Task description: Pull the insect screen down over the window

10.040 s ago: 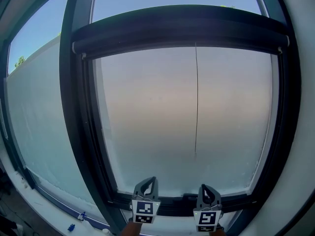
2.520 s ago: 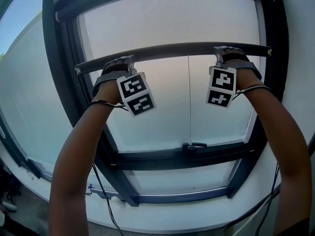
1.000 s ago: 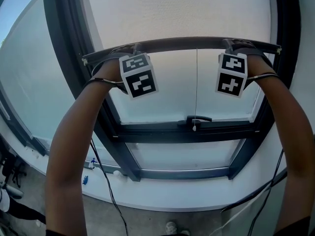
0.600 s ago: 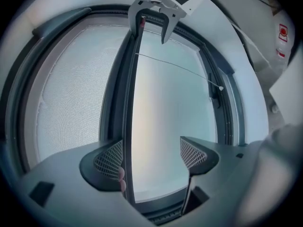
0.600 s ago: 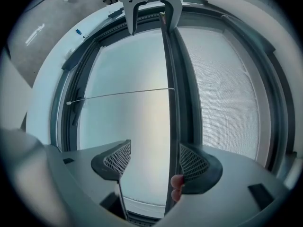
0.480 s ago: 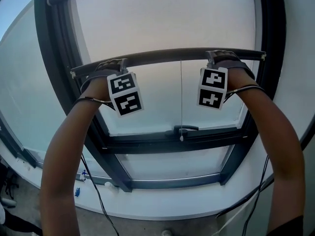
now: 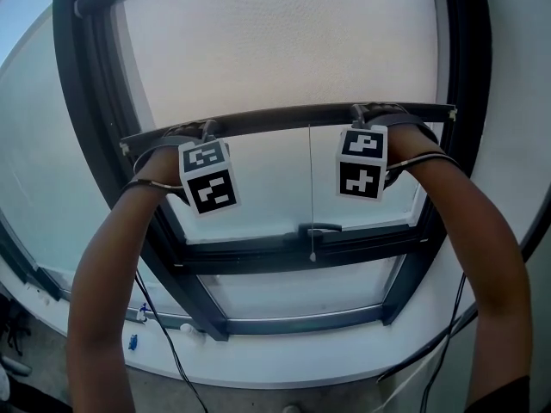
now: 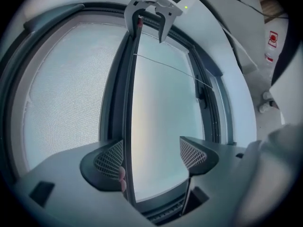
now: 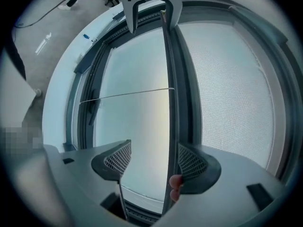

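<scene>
Dark metal window frame: it fills the view, and a white curved sill runs along its near lower edge.

Fine grey mesh insect screen: it covers the upper part of the pane. The dark horizontal bottom bar of the screen sits roughly halfway down the opening, and the frosted glass below it is uncovered.

Left gripper: it sits on the left part of the bar. Its own view shows the jaws well apart, with the bar running between them against the left jaw. The other jaw is clear of the bar, so there is no clamp on it. A fingertip shows beside the bar.

Right gripper: it sits on the right part of the bar. The jaws are likewise spread, and the bar lies along the right jaw only. Fingertips show at the bar's near end.

Thin pull cord: it hangs from the middle of the bar, between the grippers, down to the dark window handle on the lower crossmember.

Black cables: they trail down under the forearms.
</scene>
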Demonstrator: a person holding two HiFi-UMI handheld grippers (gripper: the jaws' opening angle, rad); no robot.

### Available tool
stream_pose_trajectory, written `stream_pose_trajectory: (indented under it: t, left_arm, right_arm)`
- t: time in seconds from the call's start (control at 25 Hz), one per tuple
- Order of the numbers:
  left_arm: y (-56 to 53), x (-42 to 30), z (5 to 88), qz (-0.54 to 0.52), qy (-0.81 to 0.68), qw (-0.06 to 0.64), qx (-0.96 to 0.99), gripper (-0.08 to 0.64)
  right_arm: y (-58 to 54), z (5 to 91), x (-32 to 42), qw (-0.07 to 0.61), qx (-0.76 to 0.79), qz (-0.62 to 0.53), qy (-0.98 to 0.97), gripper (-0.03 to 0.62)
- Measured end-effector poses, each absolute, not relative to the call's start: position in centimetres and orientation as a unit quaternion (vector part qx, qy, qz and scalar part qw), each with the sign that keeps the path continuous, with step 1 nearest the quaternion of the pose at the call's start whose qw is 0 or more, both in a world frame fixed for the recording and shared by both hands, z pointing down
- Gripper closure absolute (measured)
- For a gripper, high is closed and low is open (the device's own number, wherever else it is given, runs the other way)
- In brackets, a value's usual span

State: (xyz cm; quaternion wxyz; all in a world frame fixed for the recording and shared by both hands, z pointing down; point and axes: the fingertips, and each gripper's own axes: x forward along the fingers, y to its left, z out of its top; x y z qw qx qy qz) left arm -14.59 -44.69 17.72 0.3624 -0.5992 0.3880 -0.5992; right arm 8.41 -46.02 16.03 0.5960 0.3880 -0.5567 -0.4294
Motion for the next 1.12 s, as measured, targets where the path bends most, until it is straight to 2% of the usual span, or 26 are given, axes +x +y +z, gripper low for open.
stream_pose_trajectory:
  t: [0.12, 0.32, 0.72, 1.12]
  left_arm:
    - [-44.8, -14.5, 18.4, -0.595, 0.39, 0.364, -0.602, 0.186]
    - [-45.7, -14.6, 18.6, -0.578, 0.424, 0.407, -0.566, 0.186]
    - [-46.6, -14.7, 20.3, -0.556, 0.441, 0.414, -0.57, 0.186]
    - [-46.5, -14.2, 26.7, -0.562, 0.432, 0.406, -0.577, 0.186]
  right_arm:
    - [-46.1, 16.8, 8.4, 0.59, 0.39, -0.43, -0.562, 0.293]
    - [-47.1, 17.1, 8.3, 0.551, 0.433, -0.458, -0.547, 0.293]
    - [-48.1, 18.9, 8.2, 0.539, 0.459, -0.474, -0.523, 0.293]
    - [-48.0, 25.4, 8.6, 0.542, 0.451, -0.473, -0.529, 0.293]
